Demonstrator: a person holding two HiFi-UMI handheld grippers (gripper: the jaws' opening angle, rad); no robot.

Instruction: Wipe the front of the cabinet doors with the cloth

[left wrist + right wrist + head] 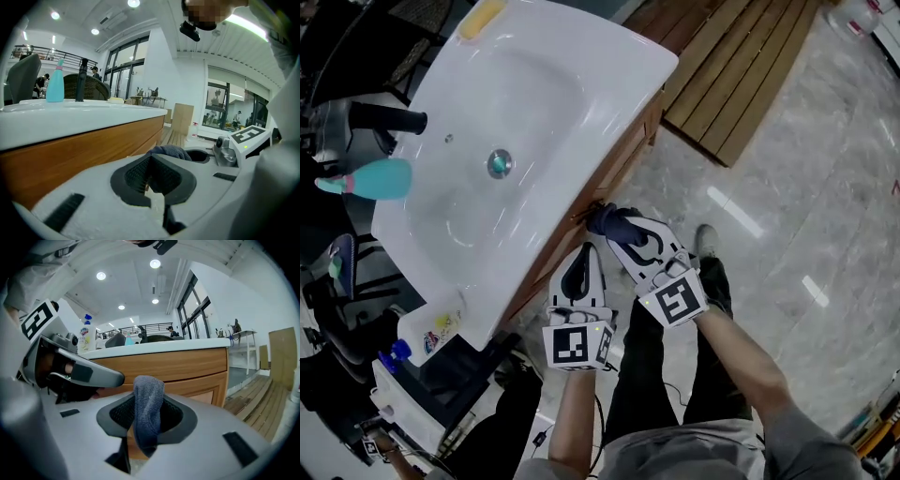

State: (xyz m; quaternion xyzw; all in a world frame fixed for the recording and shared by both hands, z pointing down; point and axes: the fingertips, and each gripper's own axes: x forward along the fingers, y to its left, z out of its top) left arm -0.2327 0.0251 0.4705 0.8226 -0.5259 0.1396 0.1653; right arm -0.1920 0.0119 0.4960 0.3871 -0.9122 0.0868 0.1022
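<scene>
Cloth, dark blue, is clamped between the jaws of the right gripper and held at the wooden cabinet front, just under the rim of the white sink; contact with the wood cannot be told. The left gripper sits at about 7 o'clock from the cloth in the head view, jaws together on nothing. 1 teal bottle stands at 9 o'clock of the drain.

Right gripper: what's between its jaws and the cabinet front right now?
Only the dark blue cloth, clamped in the right gripper and sticking out towards the wooden cabinet front. The right gripper view shows it; the head view agrees.
</scene>
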